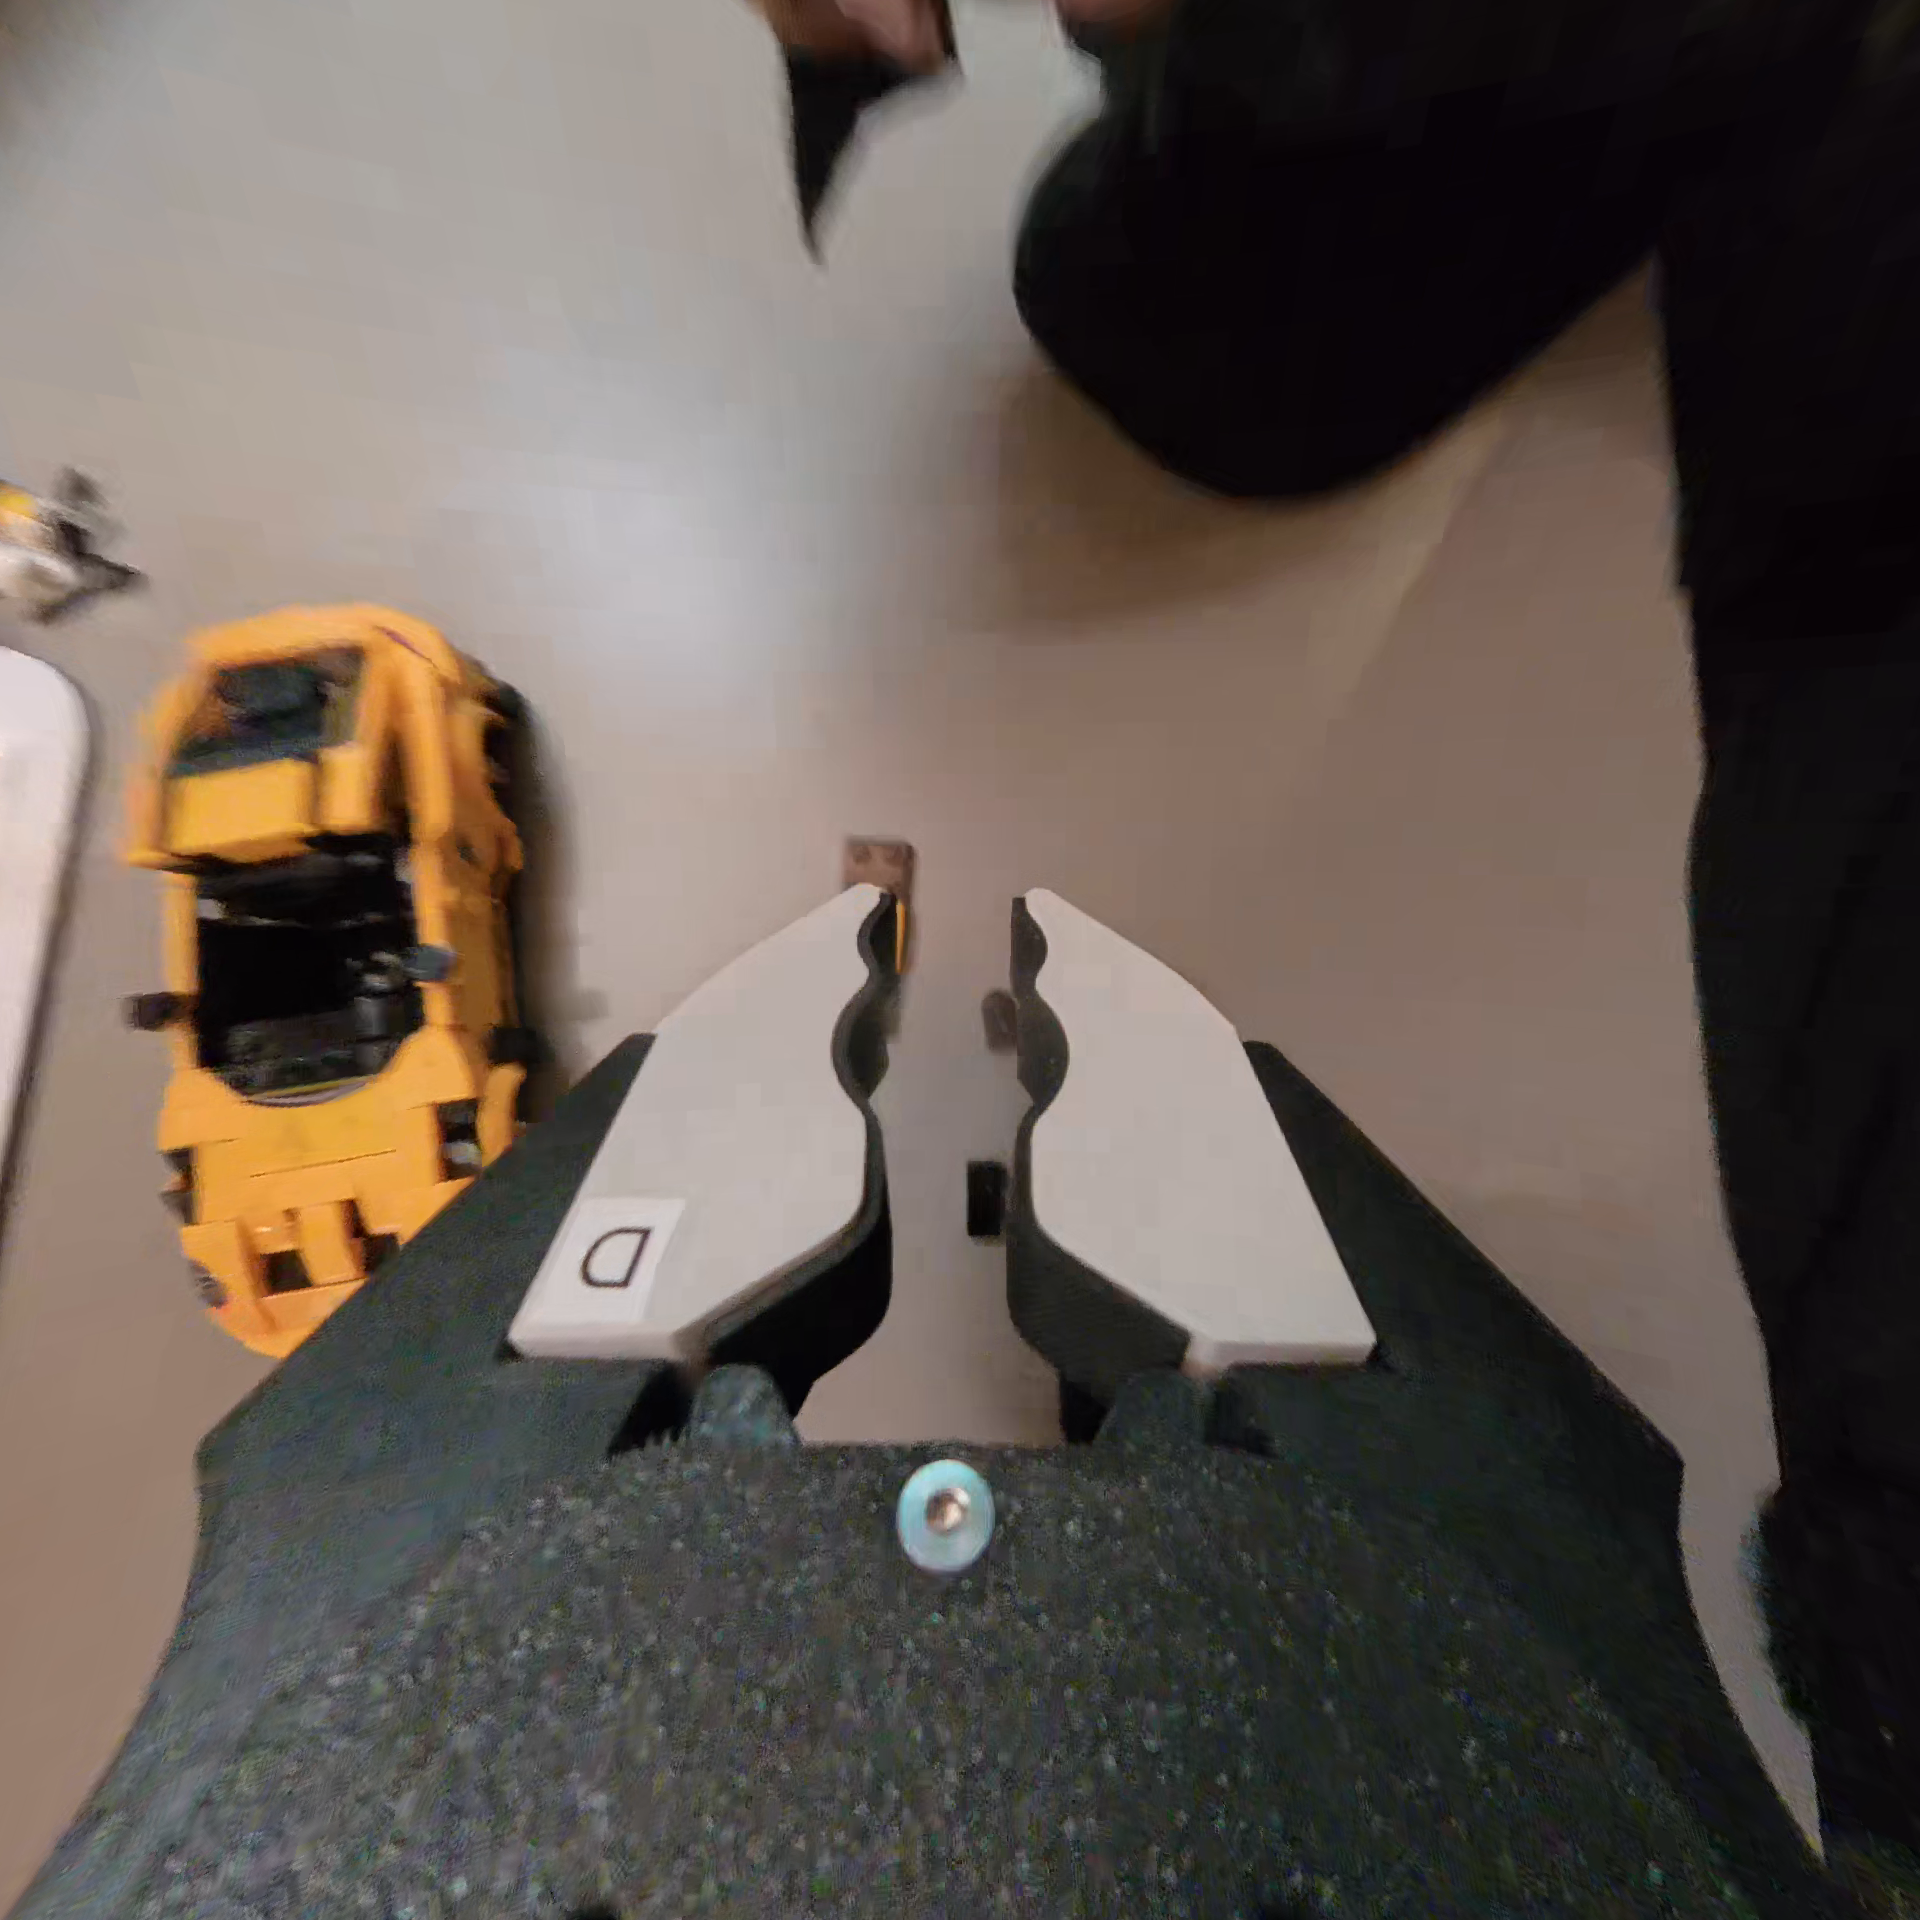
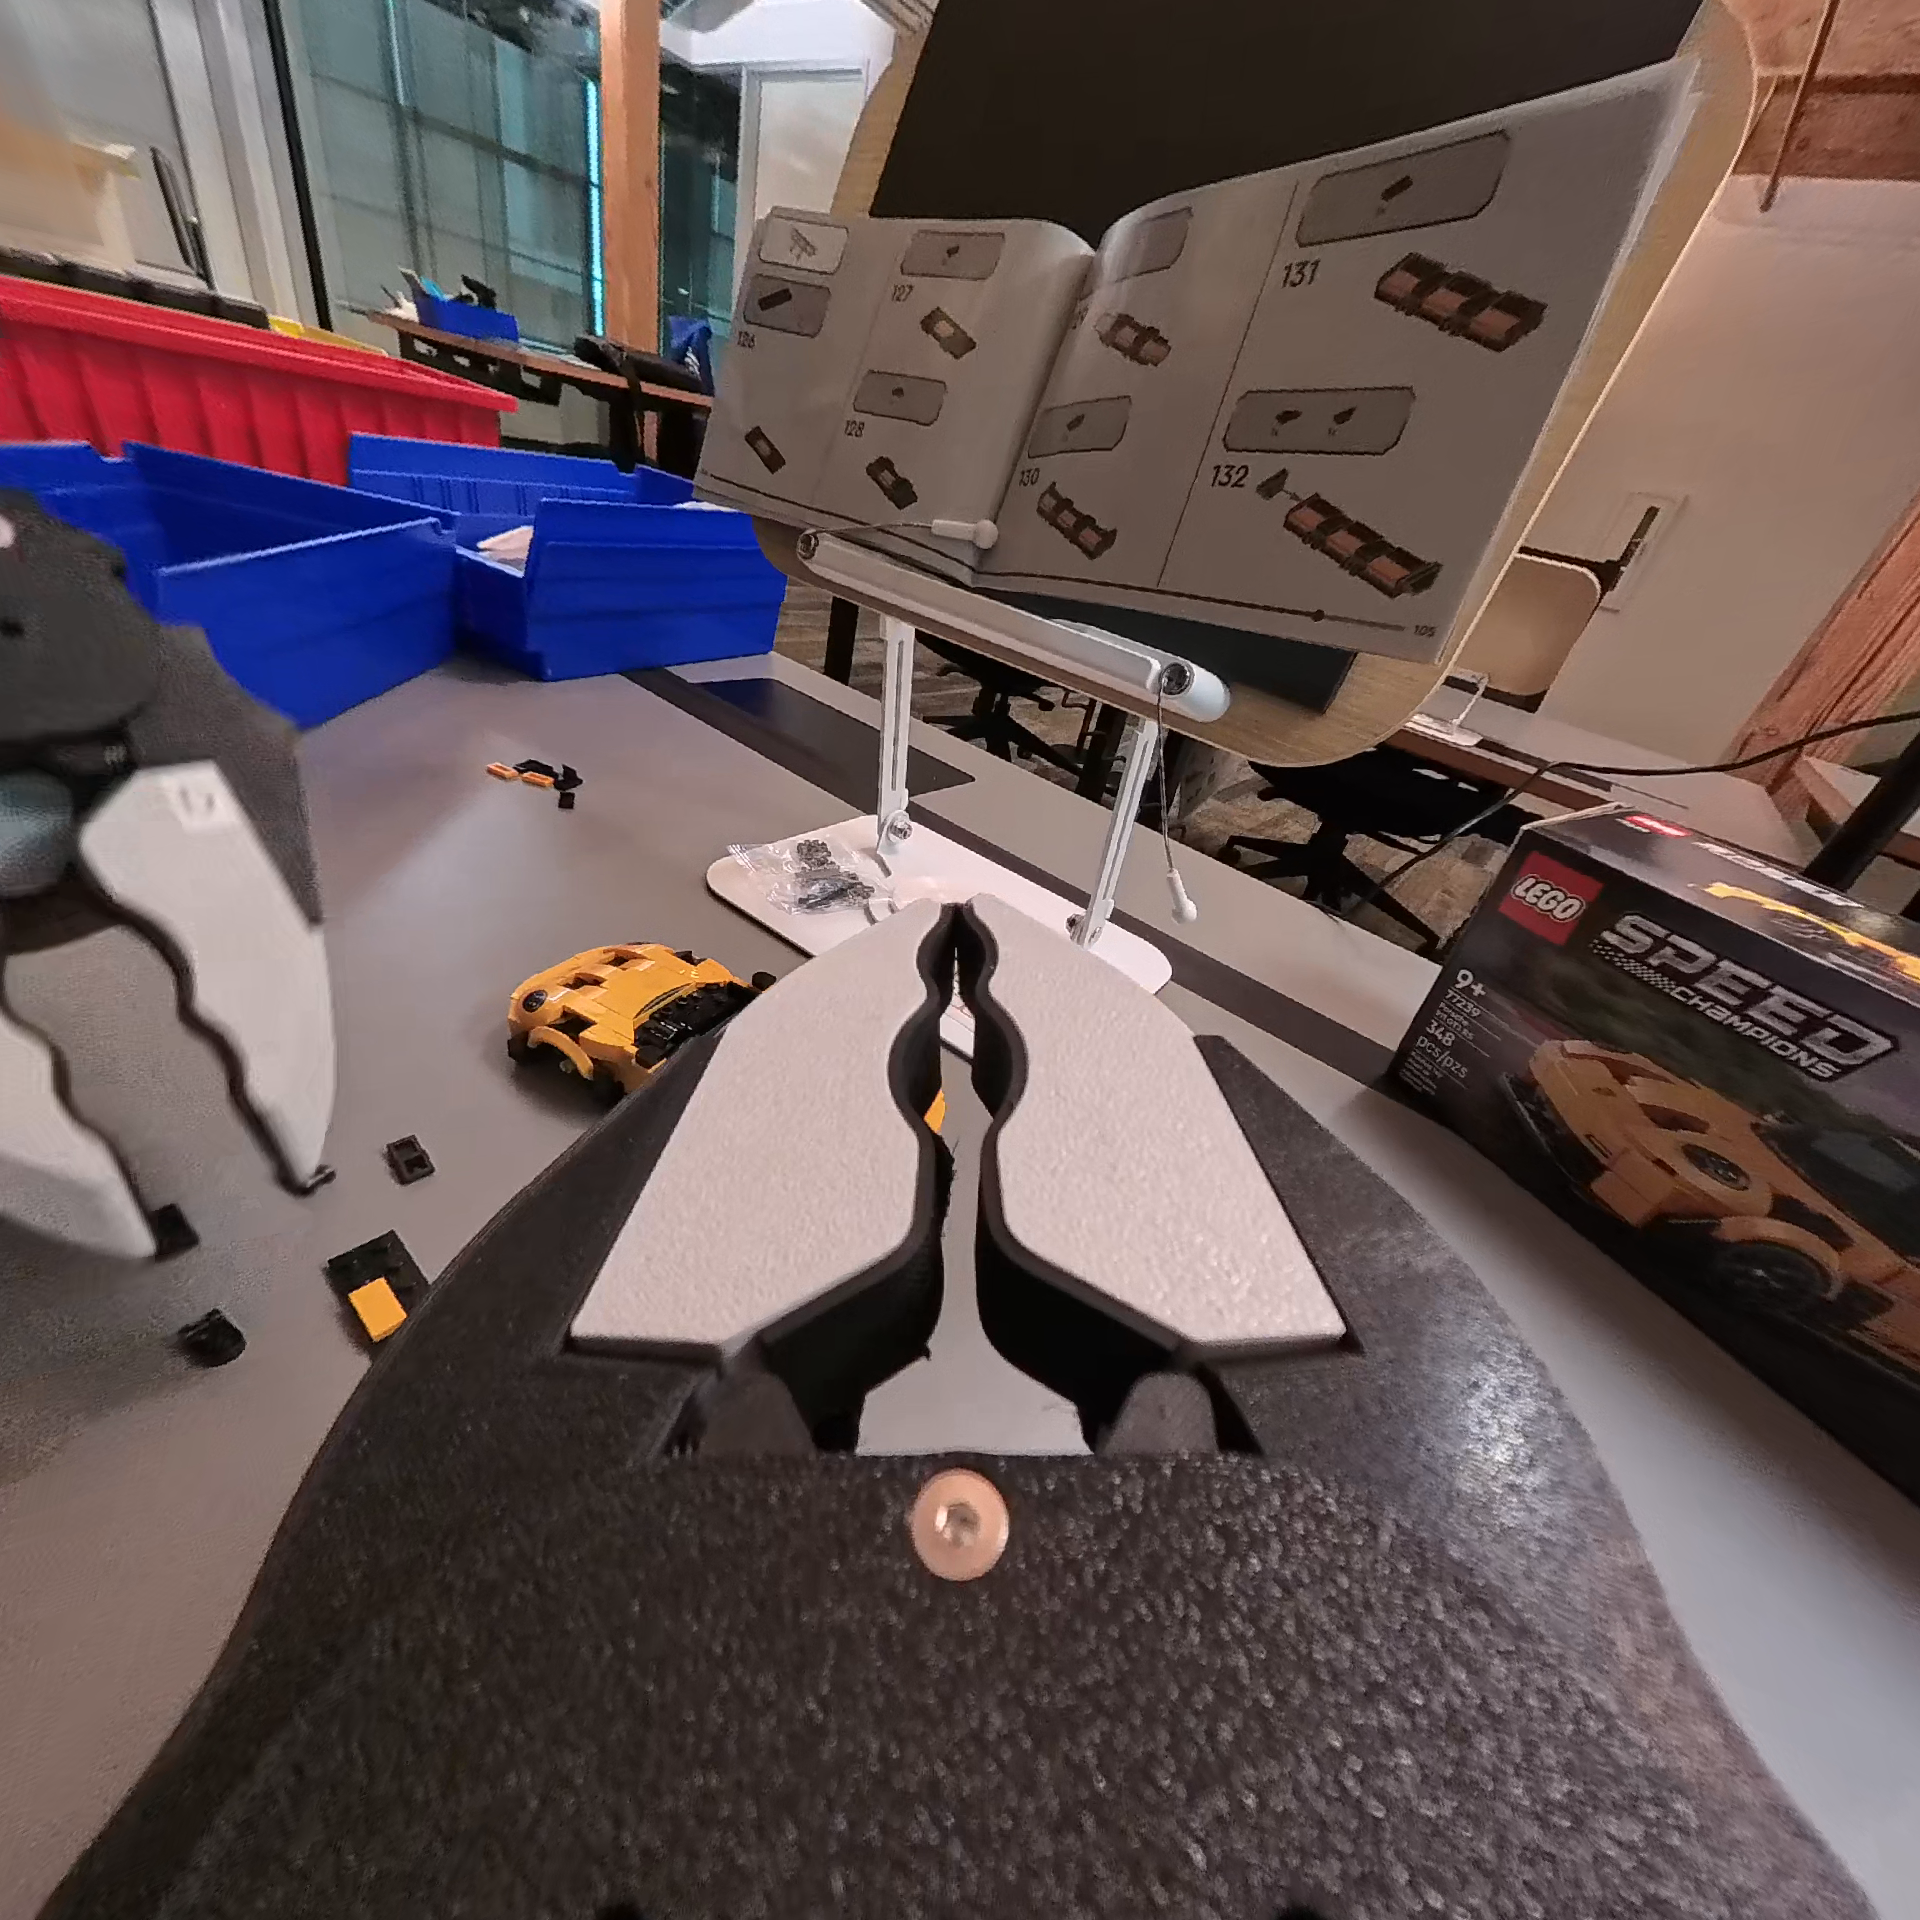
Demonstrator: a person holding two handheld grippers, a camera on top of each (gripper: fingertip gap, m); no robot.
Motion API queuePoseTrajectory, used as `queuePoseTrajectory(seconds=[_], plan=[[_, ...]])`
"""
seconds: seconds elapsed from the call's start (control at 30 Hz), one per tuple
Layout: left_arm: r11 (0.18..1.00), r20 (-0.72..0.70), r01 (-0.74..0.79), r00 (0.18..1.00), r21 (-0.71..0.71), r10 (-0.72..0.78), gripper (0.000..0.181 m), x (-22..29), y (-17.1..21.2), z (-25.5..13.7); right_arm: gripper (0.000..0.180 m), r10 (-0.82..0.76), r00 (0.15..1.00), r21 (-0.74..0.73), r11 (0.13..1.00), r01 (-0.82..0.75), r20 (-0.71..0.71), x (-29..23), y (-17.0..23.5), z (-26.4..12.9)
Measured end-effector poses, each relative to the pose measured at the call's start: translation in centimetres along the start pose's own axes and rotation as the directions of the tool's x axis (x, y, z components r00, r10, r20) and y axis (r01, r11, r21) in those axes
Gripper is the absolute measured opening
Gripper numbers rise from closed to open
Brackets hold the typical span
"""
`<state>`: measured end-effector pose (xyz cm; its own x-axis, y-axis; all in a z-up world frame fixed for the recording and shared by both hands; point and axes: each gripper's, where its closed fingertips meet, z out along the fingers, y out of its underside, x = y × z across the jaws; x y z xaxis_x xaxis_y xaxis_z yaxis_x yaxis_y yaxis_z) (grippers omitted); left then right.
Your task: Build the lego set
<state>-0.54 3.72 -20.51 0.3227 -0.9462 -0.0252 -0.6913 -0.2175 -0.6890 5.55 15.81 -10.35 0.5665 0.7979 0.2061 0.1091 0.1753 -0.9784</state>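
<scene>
one yellow brick-built car [image 2: 623,1013] sits on the grey table [image 2: 468,894], with three blue plastic bins [image 2: 312,582] behind it. left gripper [image 1: 951,914] spread above small black pieces [image 1: 985,1197]; right gripper [image 2: 961,920] pressed together, a yellow sliver [image 2: 935,1112] between its fingers.

Grey matte tabletop [image 2: 644,748]; blue plastic bins [image 2: 623,592] and red plastic bin [image 2: 208,384] behind; glass partition wall [image 2: 447,156], wooden post [image 2: 631,166], black office chairs [image 2: 1340,821] beyond.
</scene>
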Motion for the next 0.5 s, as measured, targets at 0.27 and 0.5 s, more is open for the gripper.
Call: queuePoseTrajectory(seconds=[0.27,0.5], plan=[[0.821,0.289,0.023,0.93,0.571,-0.227,0.004,-6.7,-7.1,-9.6,0.0,0.003,1.0,0.008,1.0,-0.003,-0.019,0.2,-0.3,-0.1],[0.719,0.483,-0.045,0.769,0.694,-0.418,0.0,-10.7,-6.6,-14.1,0.0,-0.003,1.0,-0.007,1.0,0.003,-0.018,0.2,0.4,0.1]])
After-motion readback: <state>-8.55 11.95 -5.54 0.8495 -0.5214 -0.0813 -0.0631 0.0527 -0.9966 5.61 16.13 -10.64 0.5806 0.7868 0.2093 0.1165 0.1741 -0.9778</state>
